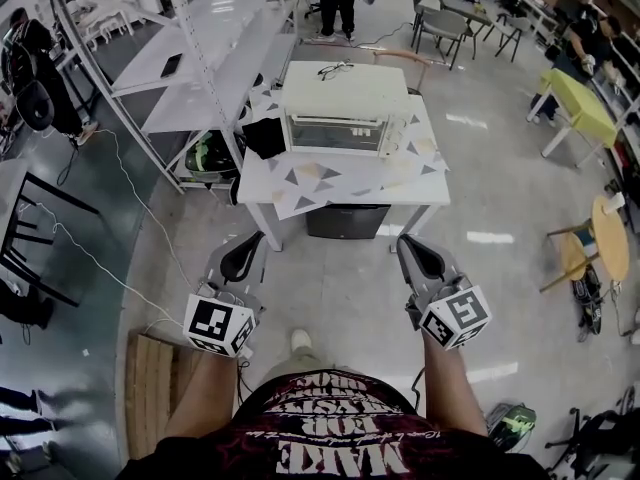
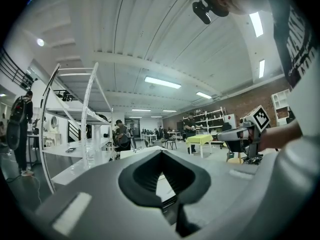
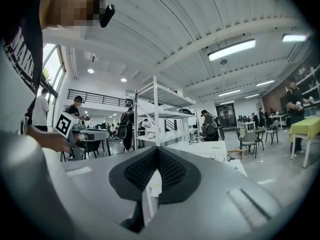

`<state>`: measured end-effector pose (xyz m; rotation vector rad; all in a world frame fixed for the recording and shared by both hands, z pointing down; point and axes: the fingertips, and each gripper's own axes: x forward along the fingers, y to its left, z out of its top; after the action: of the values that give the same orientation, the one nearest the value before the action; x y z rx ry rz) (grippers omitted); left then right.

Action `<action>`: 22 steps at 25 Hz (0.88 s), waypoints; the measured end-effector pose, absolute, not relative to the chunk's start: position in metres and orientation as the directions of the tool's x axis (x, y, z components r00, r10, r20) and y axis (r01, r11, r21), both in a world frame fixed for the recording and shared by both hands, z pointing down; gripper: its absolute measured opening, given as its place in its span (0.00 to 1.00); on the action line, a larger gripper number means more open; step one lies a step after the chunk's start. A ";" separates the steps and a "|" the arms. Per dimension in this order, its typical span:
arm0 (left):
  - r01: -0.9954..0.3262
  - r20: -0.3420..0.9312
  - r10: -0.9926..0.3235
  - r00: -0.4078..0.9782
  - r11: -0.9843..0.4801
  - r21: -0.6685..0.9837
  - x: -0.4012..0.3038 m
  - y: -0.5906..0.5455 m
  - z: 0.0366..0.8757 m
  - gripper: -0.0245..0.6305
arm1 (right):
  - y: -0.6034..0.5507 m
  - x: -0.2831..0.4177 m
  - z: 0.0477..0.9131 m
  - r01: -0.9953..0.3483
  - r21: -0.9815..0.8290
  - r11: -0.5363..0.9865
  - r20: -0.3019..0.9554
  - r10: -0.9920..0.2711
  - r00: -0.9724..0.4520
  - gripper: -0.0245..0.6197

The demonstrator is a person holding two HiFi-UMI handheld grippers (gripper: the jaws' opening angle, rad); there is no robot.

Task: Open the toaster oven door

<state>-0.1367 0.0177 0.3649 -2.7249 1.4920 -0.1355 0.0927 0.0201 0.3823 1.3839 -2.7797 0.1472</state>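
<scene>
Head view first: the cream-white boxy toaster oven (image 1: 345,108) sits on a white counter with a triangle-pattern cover (image 1: 340,183), well ahead of the person. Its glass door (image 1: 335,133) faces them and looks shut. A pair of dark-framed eyeglasses (image 1: 335,68) lies on top of the oven. Both grippers are held low, close to the person's body and well short of the counter. The grey left gripper (image 1: 243,258) is on the left and the grey right gripper (image 1: 422,256) is on the right, each with a black-and-white marker cube (image 1: 220,325) at the hand end. A tall white metal shelving rack (image 1: 200,58) stands just left of the counter.

Left gripper view: the left gripper (image 2: 161,156) has its jaws pressed together, black pads meeting at the tips, nothing pinched between them. The right gripper (image 2: 240,134) shows off to the right, held out level. The shelving rack (image 2: 90,114) rises on the left, and there's a yellow-green table (image 2: 200,139) way in the back.

Right gripper view: same deal, the right gripper (image 3: 154,154) has its jaws closed up on nothing. The toaster oven (image 3: 200,149) is past the jaws and a bit to the right, well apart from them. The left gripper (image 3: 82,134) pokes in at the left.
</scene>
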 end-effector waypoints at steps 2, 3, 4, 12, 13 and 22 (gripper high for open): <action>-0.838 0.061 -0.840 0.539 -0.542 -0.064 -0.140 0.009 0.366 0.04 | 0.013 0.090 0.383 -0.799 -0.066 0.597 0.077 -0.796 -0.601 0.08; -0.836 0.060 -0.839 0.541 -0.545 -0.061 -0.141 0.005 0.367 0.04 | 0.009 0.088 0.382 -0.800 -0.063 0.596 0.079 -0.796 -0.600 0.08; -0.835 0.060 -0.837 0.544 -0.547 -0.059 -0.143 0.002 0.367 0.04 | 0.006 0.086 0.382 -0.801 -0.061 0.595 0.080 -0.797 -0.599 0.08; -0.819 0.065 -0.820 0.569 -0.572 -0.048 -0.160 -0.026 0.372 0.04 | -0.017 0.063 0.381 -0.807 -0.049 0.588 0.101 -0.801 -0.590 0.08; -0.816 0.066 -0.817 0.573 -0.577 -0.047 -0.163 -0.029 0.373 0.04 | -0.020 0.059 0.380 -0.807 -0.046 0.588 0.102 -0.801 -0.589 0.08; -0.798 0.058 -0.799 0.598 -0.601 -0.039 -0.194 -0.055 0.376 0.04 | -0.047 0.013 0.374 -0.800 -0.017 0.600 0.106 -0.795 -0.598 0.08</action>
<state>-0.1941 -0.0547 0.3764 -2.8009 1.3997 -0.1086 0.0131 -0.0468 0.3739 1.3645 -2.7308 0.0956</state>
